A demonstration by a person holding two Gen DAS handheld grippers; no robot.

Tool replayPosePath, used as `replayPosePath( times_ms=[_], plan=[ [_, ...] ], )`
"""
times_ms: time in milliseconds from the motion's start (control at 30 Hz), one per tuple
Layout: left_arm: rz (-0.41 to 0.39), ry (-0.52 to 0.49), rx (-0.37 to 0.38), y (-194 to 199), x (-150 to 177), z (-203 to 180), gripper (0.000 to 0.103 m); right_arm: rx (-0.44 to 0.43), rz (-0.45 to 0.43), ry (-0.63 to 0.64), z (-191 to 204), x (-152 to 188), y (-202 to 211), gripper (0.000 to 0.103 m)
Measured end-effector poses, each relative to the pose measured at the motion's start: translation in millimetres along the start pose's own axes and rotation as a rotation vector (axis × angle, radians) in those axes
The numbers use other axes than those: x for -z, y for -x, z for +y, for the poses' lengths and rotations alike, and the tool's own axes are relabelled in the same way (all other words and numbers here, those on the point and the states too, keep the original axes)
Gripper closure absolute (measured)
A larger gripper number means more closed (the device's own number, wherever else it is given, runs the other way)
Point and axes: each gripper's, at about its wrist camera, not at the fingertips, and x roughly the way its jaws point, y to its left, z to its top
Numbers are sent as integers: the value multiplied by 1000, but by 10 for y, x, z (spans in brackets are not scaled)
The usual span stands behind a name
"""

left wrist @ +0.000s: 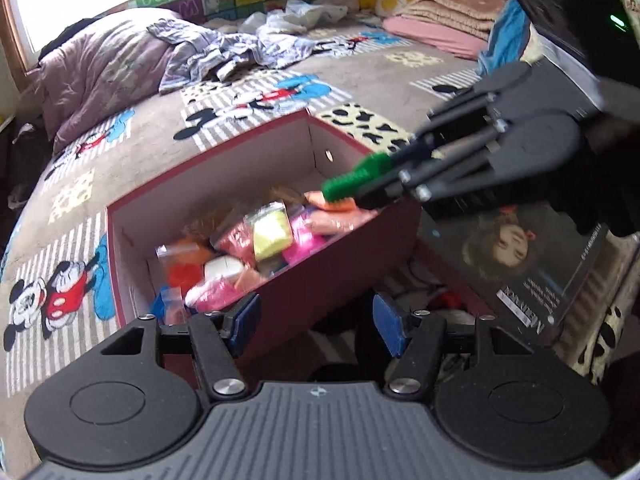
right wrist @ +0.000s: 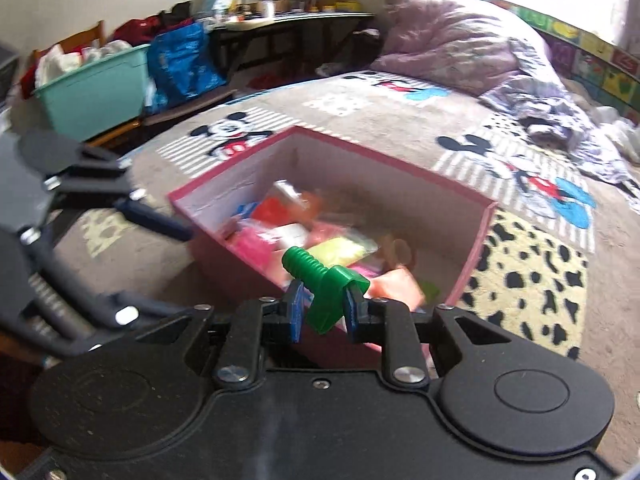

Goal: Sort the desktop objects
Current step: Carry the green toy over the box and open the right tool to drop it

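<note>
A pink-red open box (left wrist: 348, 248) (right wrist: 240, 256) sits on a Mickey Mouse blanket and holds several small bags of coloured clay (left wrist: 272, 232) (right wrist: 332, 250). My right gripper (right wrist: 322, 306) is shut on a green plastic toy bolt (right wrist: 320, 284) and holds it above the box's near edge. The bolt (left wrist: 356, 178) and that gripper (left wrist: 384, 184) also show in the left wrist view, over the box's right side. My left gripper (left wrist: 316, 320) is open and empty, just outside the box's near wall; it shows at the left of the right wrist view (right wrist: 160, 224).
A book with a girl's face on its cover (left wrist: 528, 256) lies right of the box. Crumpled bedding (left wrist: 216, 52) and folded blankets (left wrist: 444, 16) lie beyond. A teal bin (right wrist: 92, 88), a blue bag (right wrist: 184, 60) and a cluttered desk (right wrist: 288, 20) stand off the bed.
</note>
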Motion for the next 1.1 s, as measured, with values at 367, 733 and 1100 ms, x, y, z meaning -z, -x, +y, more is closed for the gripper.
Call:
replayPosePath(
  times_ms=[367, 733, 1100],
  plan=[
    [32, 12, 22, 76, 157, 70, 42, 66, 4, -104, -118, -91, -300, 83],
    [30, 23, 17, 136, 211, 146, 42, 155, 69, -222, -163, -76, -636, 60],
    [41, 33, 4, 170, 238, 129, 42, 167, 51, -204, -94, -6, -373, 35]
  ],
)
